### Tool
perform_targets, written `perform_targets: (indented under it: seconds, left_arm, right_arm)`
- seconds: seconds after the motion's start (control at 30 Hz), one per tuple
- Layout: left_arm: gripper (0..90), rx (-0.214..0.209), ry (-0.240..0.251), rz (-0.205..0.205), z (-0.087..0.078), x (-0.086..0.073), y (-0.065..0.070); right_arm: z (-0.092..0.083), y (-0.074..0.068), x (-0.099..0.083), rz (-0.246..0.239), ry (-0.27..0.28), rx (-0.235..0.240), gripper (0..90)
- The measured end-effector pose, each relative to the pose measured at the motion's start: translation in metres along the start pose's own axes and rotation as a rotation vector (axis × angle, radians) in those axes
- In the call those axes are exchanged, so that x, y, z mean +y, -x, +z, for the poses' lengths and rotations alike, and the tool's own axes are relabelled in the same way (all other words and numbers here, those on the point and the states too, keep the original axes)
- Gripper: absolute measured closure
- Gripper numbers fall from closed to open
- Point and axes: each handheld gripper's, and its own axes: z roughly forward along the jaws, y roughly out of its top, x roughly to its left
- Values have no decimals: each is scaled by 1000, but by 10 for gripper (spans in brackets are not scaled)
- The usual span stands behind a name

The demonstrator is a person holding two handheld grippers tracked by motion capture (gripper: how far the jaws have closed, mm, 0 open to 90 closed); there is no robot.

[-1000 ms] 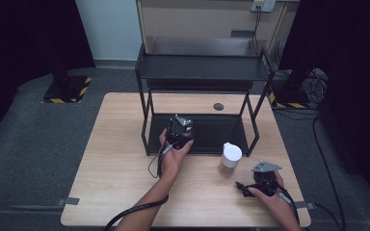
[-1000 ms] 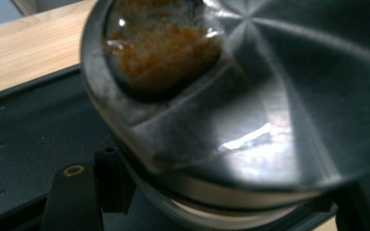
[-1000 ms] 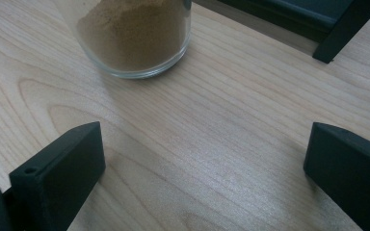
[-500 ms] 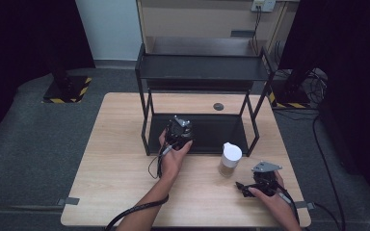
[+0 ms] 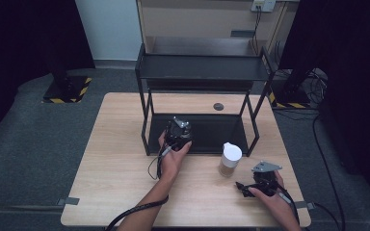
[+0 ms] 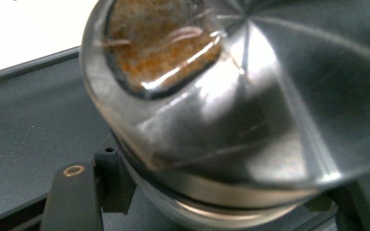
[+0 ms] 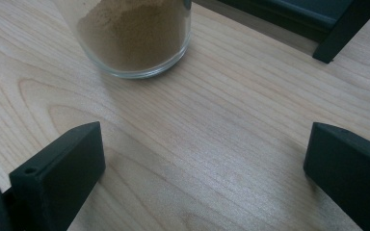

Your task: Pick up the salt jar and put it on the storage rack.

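The bench (image 5: pixel 120 168) is made of light wood. A black shelf rack (image 5: pixel 202 72) stands on its far half. A glass jar (image 5: pixel 230 160) with a white lid and brown powder stands on the bench, just in front of the rack's right legs.

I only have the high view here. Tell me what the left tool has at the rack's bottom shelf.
Observer: The left tool is shut on a glass jar with a shiny metal lid.
Operator: Give me its contents.
Observer: Something orange-brown shows through the glass; I cannot tell what it is.
Operator: Now report the right tool's jaws.
Observer: The right tool is open, with bare table between its jaws, and it points toward the powder jar.
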Motion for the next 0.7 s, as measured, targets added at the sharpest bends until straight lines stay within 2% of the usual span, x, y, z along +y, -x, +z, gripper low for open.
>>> perform_targets:
  seconds: [0.07, 0.3, 0.63, 0.7]
  left_arm:
    - [296, 2, 6, 17, 1, -1, 0]
    - [294, -3, 48, 22, 1, -12, -1]
    - [293, 0, 53, 26, 1, -14, -1]
    - [263, 5, 44, 29, 1, -14, 1]
  right_arm:
    - [0, 0, 0, 0, 0, 0, 13]
    - [0, 0, 0, -1, 0, 0, 13]
    - [0, 0, 0, 0, 0, 0, 12]
    - [0, 0, 0, 0, 0, 0, 13]
